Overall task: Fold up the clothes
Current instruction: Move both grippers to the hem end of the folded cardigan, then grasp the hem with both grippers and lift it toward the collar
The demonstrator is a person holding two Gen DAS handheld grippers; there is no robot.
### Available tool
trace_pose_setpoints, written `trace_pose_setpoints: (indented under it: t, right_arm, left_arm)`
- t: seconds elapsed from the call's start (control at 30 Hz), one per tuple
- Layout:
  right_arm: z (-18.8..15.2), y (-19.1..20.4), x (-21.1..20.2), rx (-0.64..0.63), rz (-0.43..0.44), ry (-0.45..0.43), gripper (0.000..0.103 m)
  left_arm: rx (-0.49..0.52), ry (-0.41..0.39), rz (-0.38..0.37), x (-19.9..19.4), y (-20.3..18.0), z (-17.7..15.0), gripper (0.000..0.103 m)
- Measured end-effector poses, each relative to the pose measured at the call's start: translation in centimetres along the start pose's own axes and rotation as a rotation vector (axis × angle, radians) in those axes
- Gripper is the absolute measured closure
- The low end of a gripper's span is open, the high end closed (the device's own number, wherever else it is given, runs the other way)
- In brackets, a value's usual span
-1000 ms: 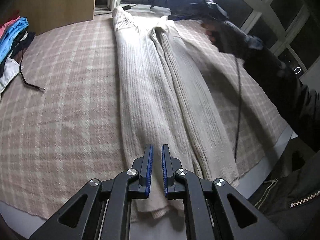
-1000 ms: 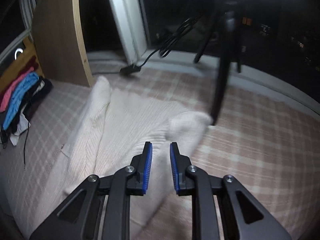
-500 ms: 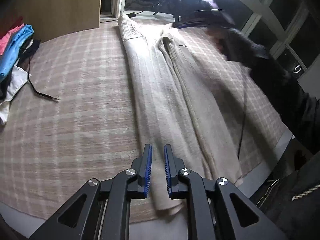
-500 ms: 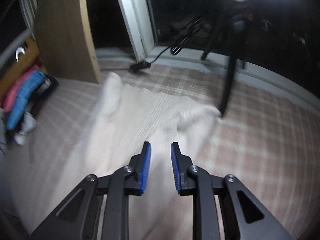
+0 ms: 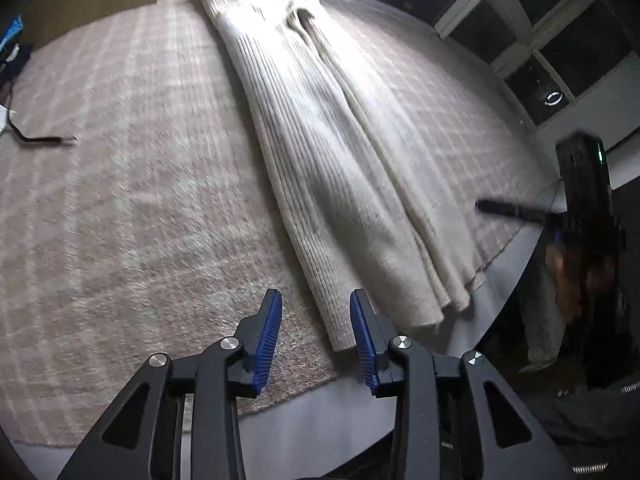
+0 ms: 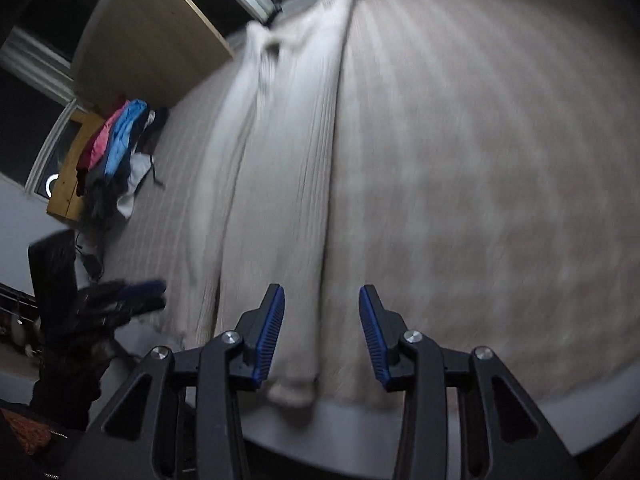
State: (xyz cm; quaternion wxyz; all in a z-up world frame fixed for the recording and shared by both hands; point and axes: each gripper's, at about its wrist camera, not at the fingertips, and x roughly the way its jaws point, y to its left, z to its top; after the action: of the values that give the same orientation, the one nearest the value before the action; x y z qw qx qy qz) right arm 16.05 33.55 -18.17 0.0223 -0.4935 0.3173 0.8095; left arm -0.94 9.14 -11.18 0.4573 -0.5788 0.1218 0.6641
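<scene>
A cream ribbed knit garment (image 5: 320, 132) lies folded into a long narrow strip on the pink plaid blanket (image 5: 120, 200). It runs from the far window side to the near edge. My left gripper (image 5: 316, 332) is open and empty, just above the strip's near hem corner. In the right wrist view the garment (image 6: 276, 200) is blurred; my right gripper (image 6: 322, 336) is open and empty over its near end. The other gripper shows at the left (image 6: 128, 296) in that view and at the right (image 5: 504, 208) in the left wrist view.
A pile of pink, blue and dark clothes (image 6: 116, 148) sits by a wooden panel (image 6: 148, 44). A black cord (image 5: 40, 140) lies on the blanket. The grey bed edge (image 5: 320, 408) runs along the near side. Dark windows (image 5: 540, 40) stand beyond.
Both grippers have opened from nearly shut. The right gripper has swung from the garment's far end to its near hem. The left gripper has shifted to the hem's left corner.
</scene>
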Motion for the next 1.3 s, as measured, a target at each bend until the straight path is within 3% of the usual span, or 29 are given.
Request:
trace_pose_setpoints:
  t: [0.2, 0.27, 0.3, 0.5, 0.57, 0.6, 0.67, 0.7, 0.77, 0.8, 0.83, 0.9, 0.93, 1.1, 1.3]
  right_arm:
    - [-2.0, 1.8, 1.4, -0.017, -0.027, 0.008, 0.064]
    - [-2.1, 2.3, 1.6, -0.046, -0.046, 0.011, 0.063]
    - [-2.2, 2.6, 1.7, -0.06, -0.055, 0.013, 0.061]
    - [-2.2, 4.4, 2.4, -0.149, -0.109, 0.03, 0.059]
    - [-2.2, 4.5, 2.5, -0.165, -0.117, 0.031, 0.059]
    - [-2.2, 4.7, 2.6, -0.178, -0.121, 0.033, 0.059]
    - [-2.3, 5.3, 3.0, -0.201, -0.129, 0.044, 0.059]
    - [-2.3, 5.5, 3.1, -0.211, -0.131, 0.047, 0.059]
    - [-2.5, 5.6, 3.2, -0.213, -0.121, 0.035, 0.056]
    - [-2.6, 5.6, 3.2, -0.212, -0.11, 0.027, 0.056]
    - [-2.7, 5.6, 3.3, -0.213, -0.093, 0.019, 0.056]
    - [-2.8, 5.8, 3.4, -0.216, -0.059, 0.006, 0.065]
    - [-2.8, 5.8, 3.5, -0.212, -0.042, 0.004, 0.085]
    - [-2.3, 5.6, 2.5, -0.144, 0.044, -0.038, 0.087]
    - [-0.6, 6.0, -0.7, -0.076, 0.124, -0.123, 0.088]
  left_arm:
    - [0.032, 0.03, -0.047, 1.1, -1.2, -0.8, 0.07]
    - [0.058, 0.004, -0.028, 1.3, -1.5, -0.9, 0.085]
    - [0.059, 0.003, -0.029, 1.5, -1.5, -0.9, 0.098]
    - [0.04, -0.042, 0.001, -0.6, -0.9, -2.1, 0.1]
    - [-0.001, -0.005, -0.002, 0.7, -0.5, -1.7, 0.098]
    - [-0.027, 0.004, -0.004, 1.0, -0.4, -1.5, 0.093]
    - [-0.049, -0.012, -0.01, 0.8, -0.6, -1.3, 0.07]
    - [-0.046, -0.021, -0.012, 0.7, -0.9, -1.3, 0.05]
    - [-0.016, -0.028, -0.006, 1.1, -1.7, -1.3, 0.046]
    - [0.001, -0.03, -0.002, 1.3, -2.2, -1.3, 0.061]
    - [0.016, -0.025, -0.006, 1.6, -2.6, -1.3, 0.091]
    - [0.034, -0.019, -0.033, 2.3, -3.0, -1.2, 0.094]
    - [0.03, -0.021, -0.05, 2.3, -3.1, -1.0, 0.095]
    - [0.028, -0.097, -0.157, -0.5, -3.5, 0.0, 0.095]
    - [0.019, -0.145, -0.207, -3.5, -3.3, 0.1, 0.095]
